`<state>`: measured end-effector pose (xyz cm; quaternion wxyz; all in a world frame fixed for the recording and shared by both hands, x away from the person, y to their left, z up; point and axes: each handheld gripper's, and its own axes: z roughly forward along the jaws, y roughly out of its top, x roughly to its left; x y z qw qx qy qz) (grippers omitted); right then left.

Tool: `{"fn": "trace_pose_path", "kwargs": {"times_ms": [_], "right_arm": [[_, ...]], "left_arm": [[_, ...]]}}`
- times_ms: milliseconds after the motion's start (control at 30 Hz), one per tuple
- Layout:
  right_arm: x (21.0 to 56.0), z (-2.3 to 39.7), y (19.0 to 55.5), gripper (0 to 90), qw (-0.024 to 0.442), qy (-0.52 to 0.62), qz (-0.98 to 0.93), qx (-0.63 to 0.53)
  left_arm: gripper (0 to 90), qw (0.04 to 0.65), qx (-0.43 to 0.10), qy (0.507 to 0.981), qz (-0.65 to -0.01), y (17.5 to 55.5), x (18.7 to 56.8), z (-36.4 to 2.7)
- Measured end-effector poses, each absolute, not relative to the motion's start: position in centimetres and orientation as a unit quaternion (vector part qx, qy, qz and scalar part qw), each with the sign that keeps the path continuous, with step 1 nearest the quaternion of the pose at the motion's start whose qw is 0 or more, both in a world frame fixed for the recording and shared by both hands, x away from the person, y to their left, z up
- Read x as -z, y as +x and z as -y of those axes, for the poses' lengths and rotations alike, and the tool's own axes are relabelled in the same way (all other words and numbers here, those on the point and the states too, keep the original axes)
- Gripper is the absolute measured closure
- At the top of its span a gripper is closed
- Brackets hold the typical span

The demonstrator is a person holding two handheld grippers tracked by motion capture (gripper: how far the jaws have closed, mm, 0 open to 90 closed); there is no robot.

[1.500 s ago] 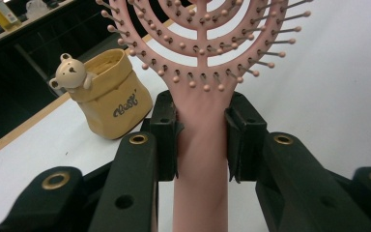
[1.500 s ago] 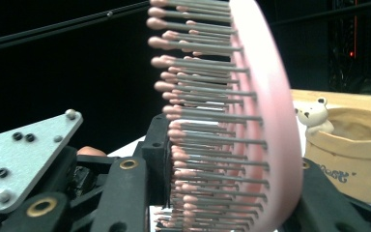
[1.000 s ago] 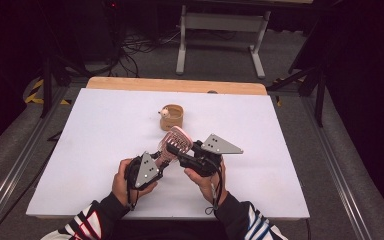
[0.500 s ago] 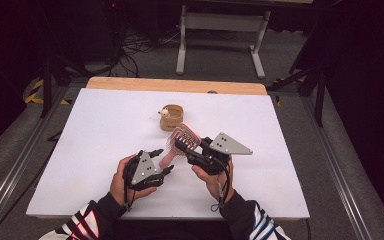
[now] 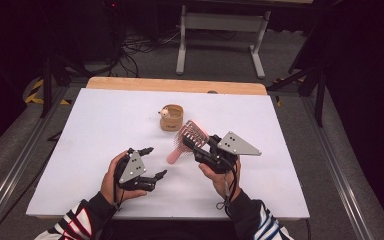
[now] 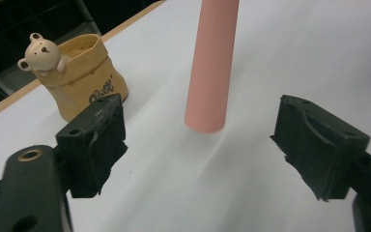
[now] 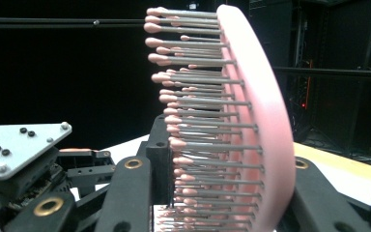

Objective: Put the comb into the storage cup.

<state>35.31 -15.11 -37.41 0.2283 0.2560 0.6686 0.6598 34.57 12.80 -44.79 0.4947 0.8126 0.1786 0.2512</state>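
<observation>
The white table point(image 5: 105, 130) lies broad under the high view, and the big news on it is a handover: the pink hairbrush point(image 5: 190, 139) now belongs to one tool alone. A second ago both grippers met at the brush near the table's middle; now they stand apart, with the left gripper point(image 5: 150, 162) drawn back toward the person's side and the brush carried off it. The right gripper point(image 5: 202, 147) is clamped on the brush head, and in the right gripper view the bristles point(image 7: 198, 121) stand in rows between its black jaws, one pad pressing into the pins and the other against the smooth back. The brush hangs tilted, head up by the gripper, its handle point(image 6: 212, 63) sloping down toward the table; in the left gripper view that pink handle ends just above the surface, ahead of the left jaws and touched by neither pad. Those left jaws have just been opening and now stand spread wide with nothing between them. So the release looks done, and my read is that the brush is free to be carried to the small tan pouch point(image 5: 172, 118) with the bear figure point(image 6: 41, 50) peeking out, which sits just beyond the brush head, untouched.
</observation>
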Motion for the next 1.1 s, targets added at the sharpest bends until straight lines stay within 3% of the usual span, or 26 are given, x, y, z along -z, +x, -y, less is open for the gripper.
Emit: {"fn": "trace_pose_path", "kwargs": {"times_ms": [300,1100], "right_arm": [[37.0,16.0,35.4,63.4,0.242,0.258,-0.663,-0.660],[35.9,17.4,35.8,63.4,0.266,0.262,-0.650,-0.662]], "left_arm": [[17.6,0.521,-0.277,0.786,-0.187,34.0,43.7,-16.5],[10.3,0.526,-0.253,0.777,-0.234,33.3,45.1,-21.7]]}}
